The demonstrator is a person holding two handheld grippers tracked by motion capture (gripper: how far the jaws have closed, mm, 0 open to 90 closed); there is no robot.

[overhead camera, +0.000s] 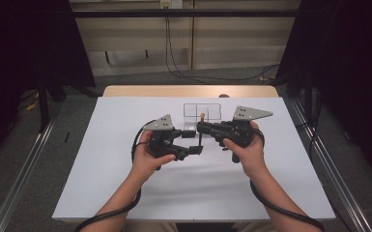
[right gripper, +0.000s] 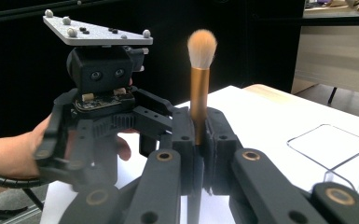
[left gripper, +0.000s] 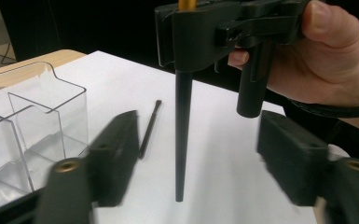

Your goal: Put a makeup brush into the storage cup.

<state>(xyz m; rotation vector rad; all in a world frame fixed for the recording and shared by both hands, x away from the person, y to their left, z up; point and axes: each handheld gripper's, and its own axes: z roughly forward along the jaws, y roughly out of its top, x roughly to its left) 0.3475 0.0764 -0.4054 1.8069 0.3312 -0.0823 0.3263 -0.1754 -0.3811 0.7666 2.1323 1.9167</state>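
Here, right tongs (right gripper: 200, 154) clenched on one makeup brush (right gripper: 199, 84), left tongs (left gripper: 200, 163) released, one clear organizer (left gripper: 32, 121).

Premises present as a laboratory or recording bay, not a home or shop. A single wooden counter (overhead camera: 125, 91) carries a plain white sheet (overhead camera: 193, 188) as working surface, bare apart from a clear plastic organiser (overhead camera: 201, 111). Black curtains (overhead camera: 24, 43) hang at both sides, closing off the bay. Metal rails (overhead camera: 19, 179) run along the grey carpeted floor (overhead camera: 77, 125) on either side of the counter. Loose cables (overhead camera: 212, 77) drop from a wall socket (overhead camera: 170, 4) and trail across the floor. The hand-held tongs carry grey plates (right gripper: 98, 31) studded with small marker balls, consistent with motion tracking.
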